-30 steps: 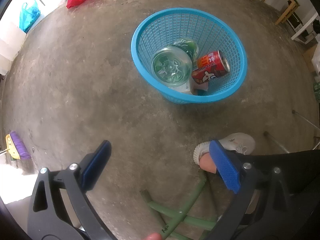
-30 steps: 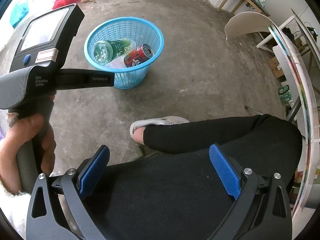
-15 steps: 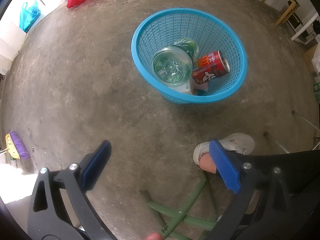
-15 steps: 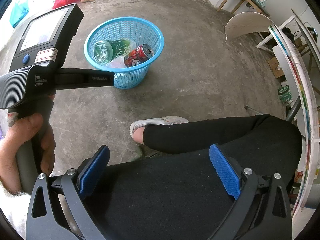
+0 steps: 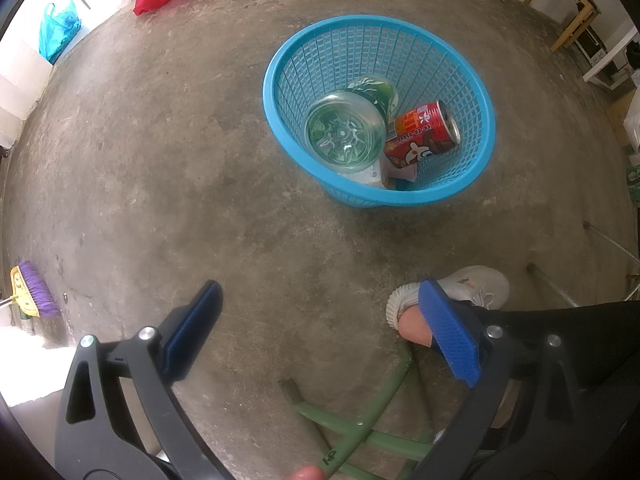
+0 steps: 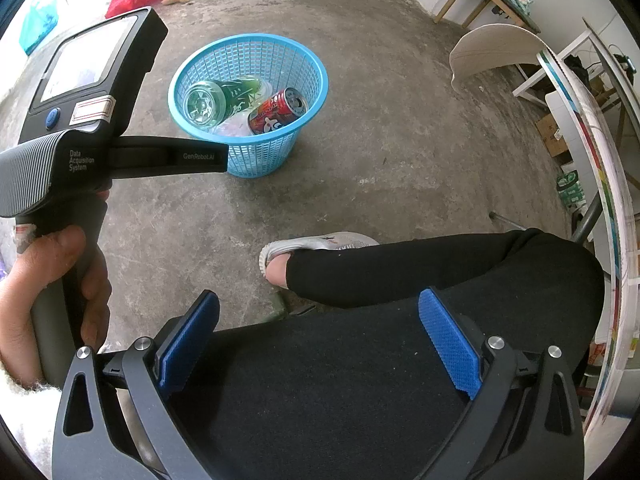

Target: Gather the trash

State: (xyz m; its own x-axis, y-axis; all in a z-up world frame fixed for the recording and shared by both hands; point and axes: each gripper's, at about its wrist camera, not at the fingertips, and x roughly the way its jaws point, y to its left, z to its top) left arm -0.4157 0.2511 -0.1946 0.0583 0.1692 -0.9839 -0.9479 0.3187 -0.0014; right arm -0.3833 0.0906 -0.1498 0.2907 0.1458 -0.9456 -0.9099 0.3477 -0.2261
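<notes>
Nothing has shifted since the earlier frames: both grippers hold the same pose and the trash lies as it did. In the left wrist view the left gripper (image 5: 320,328) hangs released over bare concrete floor (image 5: 160,160), its blue pads (image 5: 450,338) spread wide with nothing between them. Above it, right of centre, stands the blue basket (image 5: 476,92); inside lie a green bottle (image 5: 344,132), bottom toward the camera, and a red can (image 5: 424,136) on its side, touching the bottle. A white shoe (image 5: 472,288) sits at lower right. In the right wrist view the right gripper (image 6: 320,336) is likewise released and empty over a black-clad leg (image 6: 400,272), and a hand (image 6: 52,284) at the left edge grips the left device's handle.
</notes>
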